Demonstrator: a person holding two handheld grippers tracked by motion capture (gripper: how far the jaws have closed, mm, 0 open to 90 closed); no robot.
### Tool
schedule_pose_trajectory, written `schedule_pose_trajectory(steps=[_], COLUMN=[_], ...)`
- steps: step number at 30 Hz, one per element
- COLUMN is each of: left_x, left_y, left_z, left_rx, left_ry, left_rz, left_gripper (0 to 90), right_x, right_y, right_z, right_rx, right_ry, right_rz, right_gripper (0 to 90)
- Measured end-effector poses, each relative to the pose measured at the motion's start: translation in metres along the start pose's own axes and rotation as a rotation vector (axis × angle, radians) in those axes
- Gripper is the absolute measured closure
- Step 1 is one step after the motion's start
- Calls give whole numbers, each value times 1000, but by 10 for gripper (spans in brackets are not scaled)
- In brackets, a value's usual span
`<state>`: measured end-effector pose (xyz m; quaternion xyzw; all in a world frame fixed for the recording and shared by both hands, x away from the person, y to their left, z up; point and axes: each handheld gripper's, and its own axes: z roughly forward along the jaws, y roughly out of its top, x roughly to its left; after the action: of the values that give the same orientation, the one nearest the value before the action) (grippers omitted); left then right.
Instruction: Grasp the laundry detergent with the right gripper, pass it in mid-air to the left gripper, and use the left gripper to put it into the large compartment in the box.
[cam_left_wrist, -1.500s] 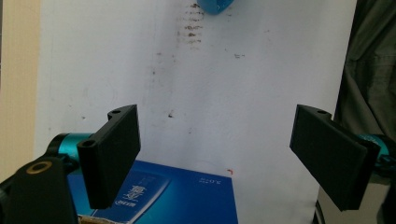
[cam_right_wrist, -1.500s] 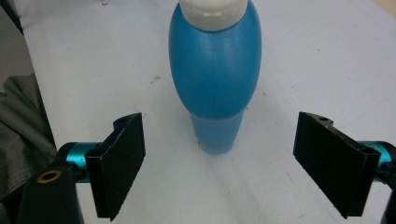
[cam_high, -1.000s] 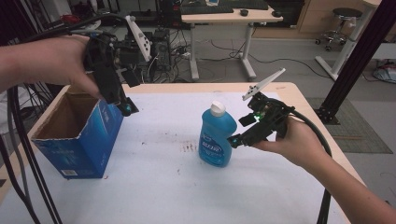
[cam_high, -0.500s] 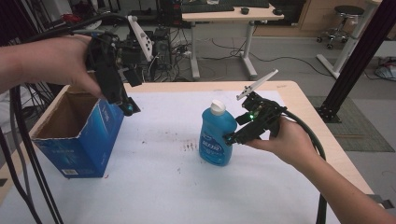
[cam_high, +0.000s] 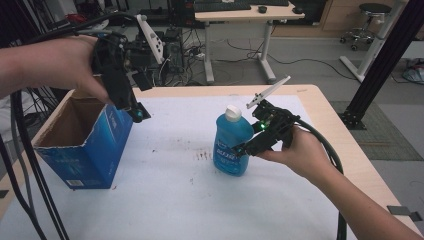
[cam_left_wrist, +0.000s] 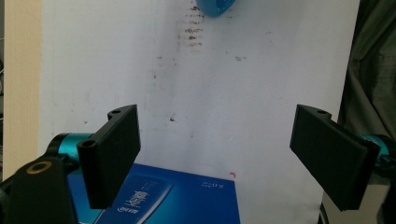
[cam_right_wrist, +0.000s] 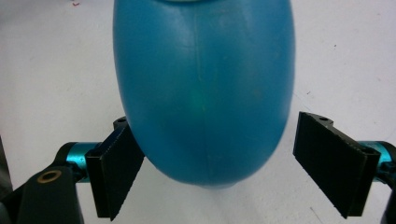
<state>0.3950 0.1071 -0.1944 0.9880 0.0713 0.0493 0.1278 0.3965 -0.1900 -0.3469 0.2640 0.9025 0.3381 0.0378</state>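
A blue bottle (cam_high: 231, 147) with a white cap (cam_high: 231, 113) stands upright in the middle of the white table top (cam_high: 200, 200). My right gripper (cam_high: 241, 148) is at its right side, open. In the right gripper view the bottle (cam_right_wrist: 203, 88) sits between the spread jaws of that gripper (cam_right_wrist: 222, 125); the left jaw is next to its wall and the right jaw stands apart. My left gripper (cam_high: 138, 113) hangs open above the right edge of an open blue cardboard box (cam_high: 85, 150). The left gripper (cam_left_wrist: 217, 112) holds nothing, with the box (cam_left_wrist: 173, 198) below it.
The box's brown inside (cam_high: 70, 120) looks empty from here. Small dark stains (cam_high: 202, 155) mark the table left of the bottle. Cables (cam_high: 20, 165) hang at the far left. A black post (cam_high: 385, 55) stands off the table's right corner.
My right gripper has moved left and a little down, so that its jaws now flank the bottle. The left gripper has stayed over the box edge.
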Motion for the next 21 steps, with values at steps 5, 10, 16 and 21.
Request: schedule_pose_trajectory(steps=[5,10,16,21], left_x=[-1,-1,-1,-1], left_y=[0,0,0,0], left_z=[0,0,0,0], left_rx=[-2,0,3,0], left_ry=[1,-1,-1,1], left_rz=[1,2,1,0], left_gripper=[163,163,163,163], right_x=[1,3,5,6], right_y=[1,2,3,4], right_z=[3,7,11,12], right_rx=[-1,5,8,7], right_ry=[1,2,0,-2], right_rz=[0,-8,-13,-15], right_gripper=[164,164,165,166])
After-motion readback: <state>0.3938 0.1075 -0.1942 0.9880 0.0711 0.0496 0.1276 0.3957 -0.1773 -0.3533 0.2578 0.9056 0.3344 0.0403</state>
